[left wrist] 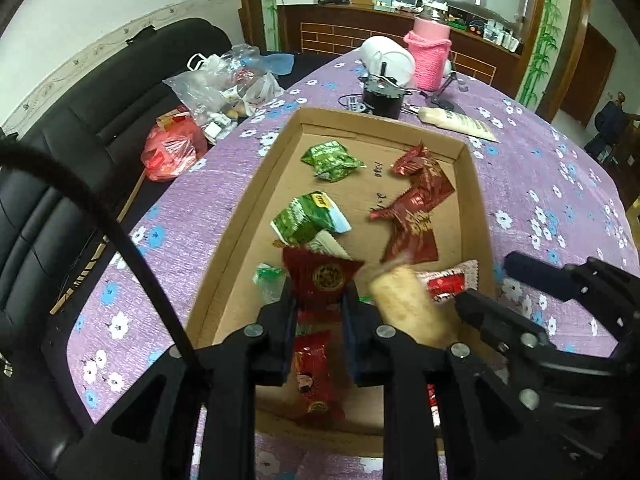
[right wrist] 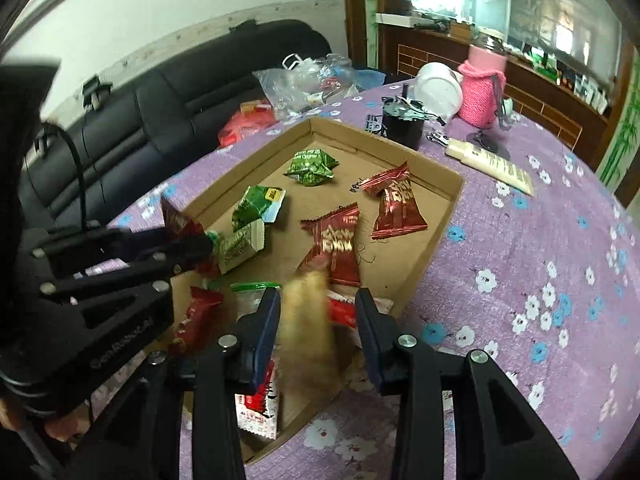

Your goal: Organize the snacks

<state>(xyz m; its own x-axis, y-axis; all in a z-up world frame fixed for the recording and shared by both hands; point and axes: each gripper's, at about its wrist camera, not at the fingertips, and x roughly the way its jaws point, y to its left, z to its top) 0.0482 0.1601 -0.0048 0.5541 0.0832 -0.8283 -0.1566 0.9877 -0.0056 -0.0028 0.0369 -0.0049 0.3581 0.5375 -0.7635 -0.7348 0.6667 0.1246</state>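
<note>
A shallow cardboard box (left wrist: 240,208) (right wrist: 384,148) on the purple floral tablecloth holds green packets (left wrist: 332,160) (right wrist: 312,166) and dark red packets (left wrist: 412,232) (right wrist: 336,240). My left gripper (left wrist: 320,300) (right wrist: 206,246) hovers over the box's near end, shut on a dark red packet with a gold emblem (left wrist: 326,276) (right wrist: 176,220). My right gripper (right wrist: 318,320) (left wrist: 484,280) stands open beside it. A tan roll-shaped snack (right wrist: 308,324) (left wrist: 404,308) is blurred between its fingers, apart from the right pad. A red-and-white packet (left wrist: 448,280) lies below.
Beyond the box stand a black motor-like part (left wrist: 382,96), a white bowl (left wrist: 392,60), a pink knitted cup cover (left wrist: 430,60) and a cream tube (left wrist: 460,122). Plastic bags (left wrist: 216,96) and a red bag (left wrist: 172,148) lie on the black sofa (left wrist: 80,120) at the left.
</note>
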